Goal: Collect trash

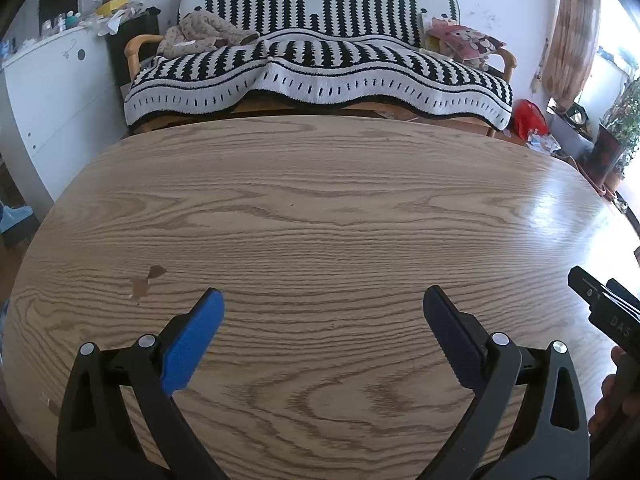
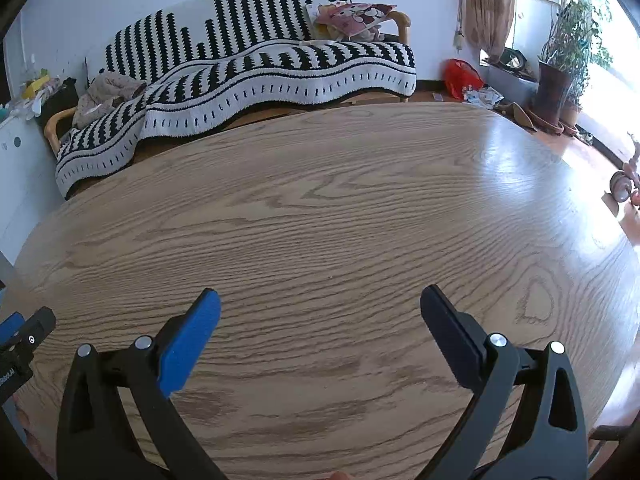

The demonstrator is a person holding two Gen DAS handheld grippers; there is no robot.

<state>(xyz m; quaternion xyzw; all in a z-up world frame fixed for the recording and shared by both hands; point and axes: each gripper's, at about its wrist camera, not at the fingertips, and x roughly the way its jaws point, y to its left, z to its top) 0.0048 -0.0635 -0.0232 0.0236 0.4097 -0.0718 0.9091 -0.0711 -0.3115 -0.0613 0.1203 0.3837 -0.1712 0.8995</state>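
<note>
Trash unseen, left claw open, right claw open

Bright daylight from 3 o'clock, blown out at the window. Glare across the table toward 2 o'clock. Sharp at centre; heavily bowed, dark-vignetted at the corners.

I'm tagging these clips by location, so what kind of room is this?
Most likely a home living room: a sofa under a black-and-white striped throw, a wooden table in front of it, and potted plants by a bright window.
</note>
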